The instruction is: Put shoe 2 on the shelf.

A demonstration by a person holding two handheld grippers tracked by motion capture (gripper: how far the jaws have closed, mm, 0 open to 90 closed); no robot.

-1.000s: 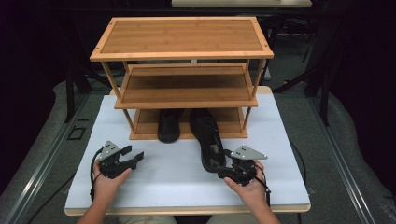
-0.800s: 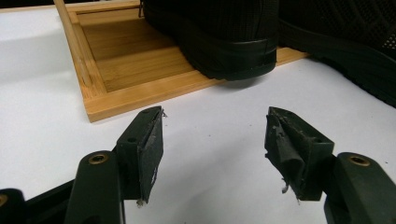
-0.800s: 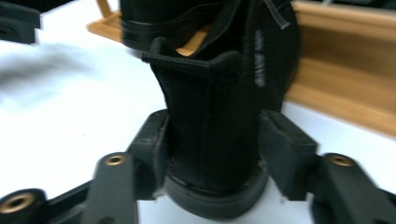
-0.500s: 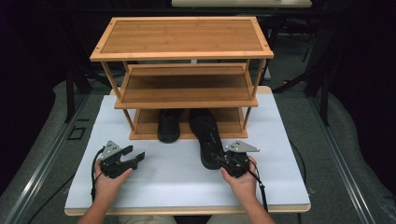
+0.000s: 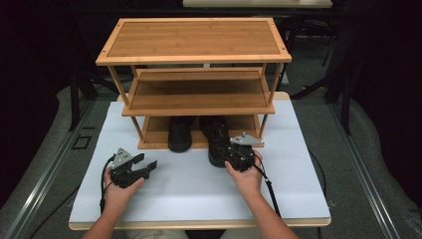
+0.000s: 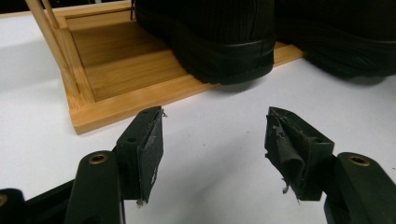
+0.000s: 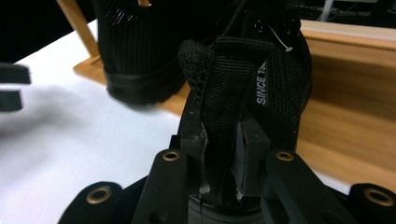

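Note:
Two black shoes stand on the bottom shelf of a bamboo shoe rack (image 5: 194, 59). The left shoe (image 5: 179, 135) sits with its heel at the shelf's front edge. The right shoe (image 5: 216, 142) sticks out over the white table, heel toward me. My right gripper (image 5: 232, 152) is shut on that heel. In the right gripper view the jaws pinch the heel collar and pull tab of this shoe (image 7: 243, 79). My left gripper (image 5: 148, 167) rests open on the table, left of the shoes. Its open jaws (image 6: 215, 135) face the left shoe's heel (image 6: 219, 42).
The rack has a top board and a bare middle shelf (image 5: 196, 92); thin posts (image 5: 115, 84) stand at its corners. The white table top (image 5: 189, 194) ends in a wooden front edge near the person's forearms. Cables trail from both grippers. Dark floor surrounds the table.
My right gripper has moved forward toward the rack with the right shoe's heel in it, so the shoe sits deeper on the bottom shelf. The left gripper has stayed put.

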